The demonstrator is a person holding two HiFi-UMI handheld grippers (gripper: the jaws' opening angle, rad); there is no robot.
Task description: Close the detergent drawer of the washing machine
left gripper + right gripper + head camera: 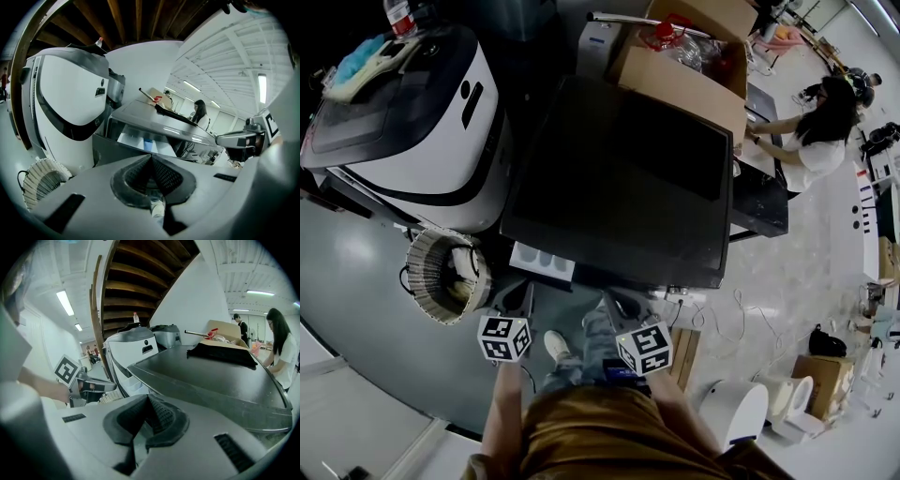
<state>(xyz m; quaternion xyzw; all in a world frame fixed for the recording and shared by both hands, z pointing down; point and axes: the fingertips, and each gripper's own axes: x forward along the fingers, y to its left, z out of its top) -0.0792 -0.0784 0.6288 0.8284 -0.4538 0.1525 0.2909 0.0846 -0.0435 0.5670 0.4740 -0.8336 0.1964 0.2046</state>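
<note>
Glossy floor [356, 272] — matte black washing machine [619, 178], pale boxy detergent drawer [542, 261]

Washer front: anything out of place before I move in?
Yes. The drawer juts out of the washer at its front left corner, open with its compartments exposed. Nothing else on that front looks off.

Grey glossy floor [356, 272]. Standing on it: dark-topped washing machine [628, 178] centre, white machine [422, 122] to its left, woven basket [445, 277] near-left just beside both. Loose cables [722, 323] on the right; white bin [736, 412] and cardboard box [825, 380] near-right.
</note>
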